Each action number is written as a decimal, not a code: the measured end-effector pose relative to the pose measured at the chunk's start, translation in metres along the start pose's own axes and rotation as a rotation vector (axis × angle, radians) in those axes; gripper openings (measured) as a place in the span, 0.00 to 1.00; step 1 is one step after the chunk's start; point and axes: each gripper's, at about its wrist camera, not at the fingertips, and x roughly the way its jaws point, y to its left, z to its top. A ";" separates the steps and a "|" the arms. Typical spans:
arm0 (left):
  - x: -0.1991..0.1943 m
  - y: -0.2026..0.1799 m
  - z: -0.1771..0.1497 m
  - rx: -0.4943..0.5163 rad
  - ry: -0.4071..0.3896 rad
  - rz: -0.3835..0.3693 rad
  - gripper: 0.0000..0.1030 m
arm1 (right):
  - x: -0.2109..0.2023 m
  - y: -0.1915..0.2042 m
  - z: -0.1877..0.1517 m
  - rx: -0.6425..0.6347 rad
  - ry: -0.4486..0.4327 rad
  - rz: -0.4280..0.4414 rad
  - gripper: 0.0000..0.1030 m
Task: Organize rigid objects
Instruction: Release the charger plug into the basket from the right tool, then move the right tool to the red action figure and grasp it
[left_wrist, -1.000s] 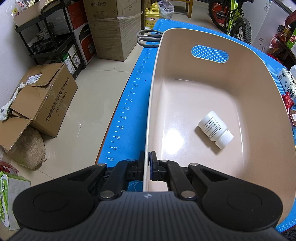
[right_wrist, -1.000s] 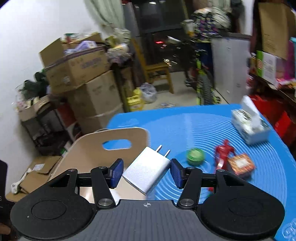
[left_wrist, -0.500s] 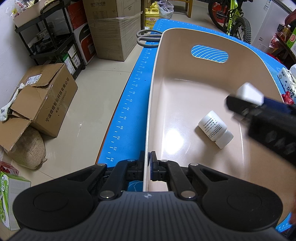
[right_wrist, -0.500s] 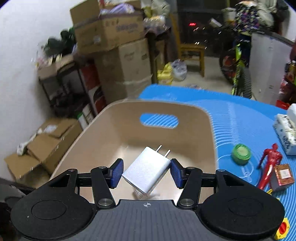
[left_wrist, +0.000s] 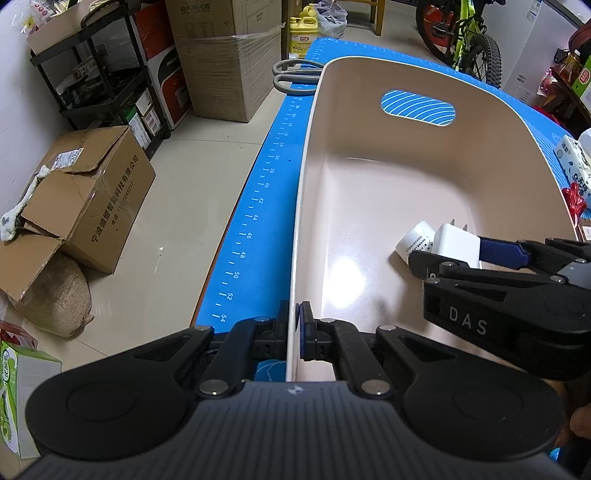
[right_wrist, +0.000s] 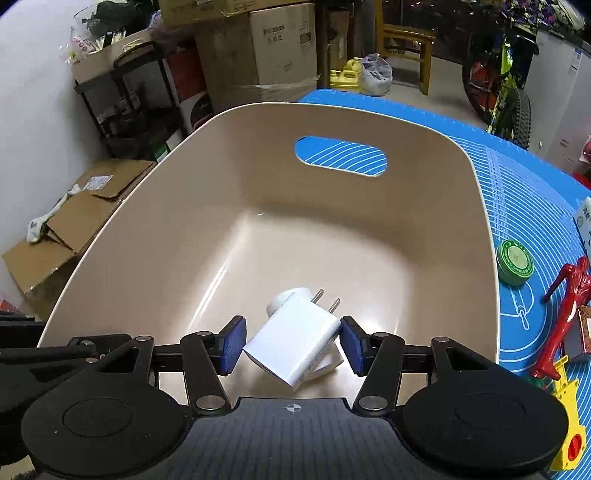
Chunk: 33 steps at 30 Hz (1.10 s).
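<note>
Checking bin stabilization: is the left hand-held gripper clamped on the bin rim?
Yes, the left hand-held gripper has its fingers closed on either side of the beige bin's rim.

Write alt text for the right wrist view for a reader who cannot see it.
The right gripper holds a white charger, prongs pointing away, inside a beige bin above a white bottle lying on the bin's floor. To the right, on a blue mat, sit a green tin and a red figure.
</note>
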 end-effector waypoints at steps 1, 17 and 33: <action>0.000 0.000 0.000 -0.002 -0.001 -0.002 0.05 | 0.000 0.000 -0.001 0.000 0.000 -0.004 0.59; -0.002 0.004 0.001 -0.010 -0.003 -0.008 0.06 | -0.079 -0.037 0.009 0.050 -0.229 0.004 0.71; -0.001 0.000 0.004 -0.001 0.008 0.004 0.07 | -0.071 -0.155 -0.006 0.268 -0.239 -0.215 0.74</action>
